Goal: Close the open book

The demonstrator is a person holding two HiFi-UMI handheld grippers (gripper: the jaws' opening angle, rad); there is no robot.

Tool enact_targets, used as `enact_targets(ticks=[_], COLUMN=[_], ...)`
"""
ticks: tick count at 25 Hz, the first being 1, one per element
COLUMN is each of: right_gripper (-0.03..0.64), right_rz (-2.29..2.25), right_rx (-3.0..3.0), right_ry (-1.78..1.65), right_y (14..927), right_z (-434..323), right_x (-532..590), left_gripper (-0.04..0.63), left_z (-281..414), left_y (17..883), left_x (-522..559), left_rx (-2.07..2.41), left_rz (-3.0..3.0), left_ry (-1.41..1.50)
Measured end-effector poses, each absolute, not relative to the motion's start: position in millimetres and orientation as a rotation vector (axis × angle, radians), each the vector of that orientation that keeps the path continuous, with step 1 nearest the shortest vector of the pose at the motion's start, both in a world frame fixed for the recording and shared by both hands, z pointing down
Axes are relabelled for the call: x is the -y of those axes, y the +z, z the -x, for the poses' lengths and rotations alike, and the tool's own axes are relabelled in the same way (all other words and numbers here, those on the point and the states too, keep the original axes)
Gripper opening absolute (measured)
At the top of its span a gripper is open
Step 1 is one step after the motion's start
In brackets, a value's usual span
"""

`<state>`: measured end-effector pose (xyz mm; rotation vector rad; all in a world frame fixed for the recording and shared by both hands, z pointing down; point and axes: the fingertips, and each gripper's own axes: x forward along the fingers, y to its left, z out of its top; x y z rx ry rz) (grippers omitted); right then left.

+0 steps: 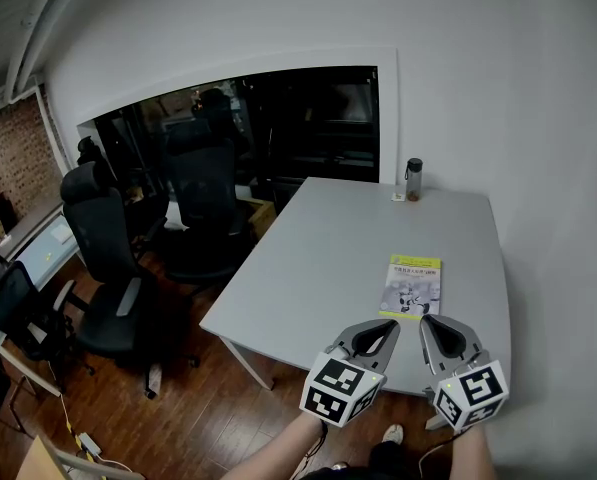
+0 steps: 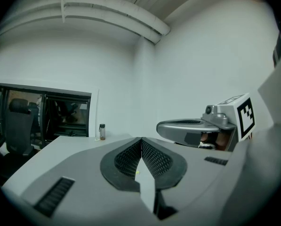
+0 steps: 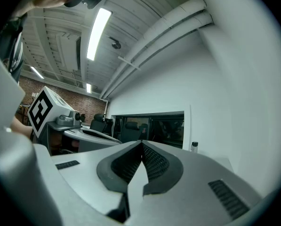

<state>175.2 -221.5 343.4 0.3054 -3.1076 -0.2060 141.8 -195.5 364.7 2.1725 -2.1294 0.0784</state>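
The left tongs (image 1: 386, 330) and right tongs (image 1: 433, 328) are both pressed together, holding nothing, over the near edge of the grey counter (image 1: 308, 268). Just past them the book (image 1: 412, 286) lies flat, cover up. A bottle (image 1: 414, 179) stands at the far edge. Black chairs (image 1: 108, 268) stand to the left. The dark window (image 1: 278, 118) is hard to see into.

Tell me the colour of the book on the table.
The book is yellow-green at the top, grey-white below; head view shows it best.

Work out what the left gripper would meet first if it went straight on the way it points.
Likely the white wall beyond the table: the left gripper, jaws shut, aims level over the book, right of the bottle. Its height above the book is unclear.
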Motion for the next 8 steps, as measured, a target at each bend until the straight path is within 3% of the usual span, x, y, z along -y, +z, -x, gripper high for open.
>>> enact_targets(ticks=[8], right_gripper=[0.005], right_rz=[-0.307], right_rx=[3.113], right_ry=[-0.201], right_y=[344.3], right_z=[-182.8], right_x=[221.1], left_gripper=[0.005], left_z=[-149.5], left_y=[364.6], left_x=[194.9], left_rx=[2.125], left_rz=[-2.183], left_ry=[0.096])
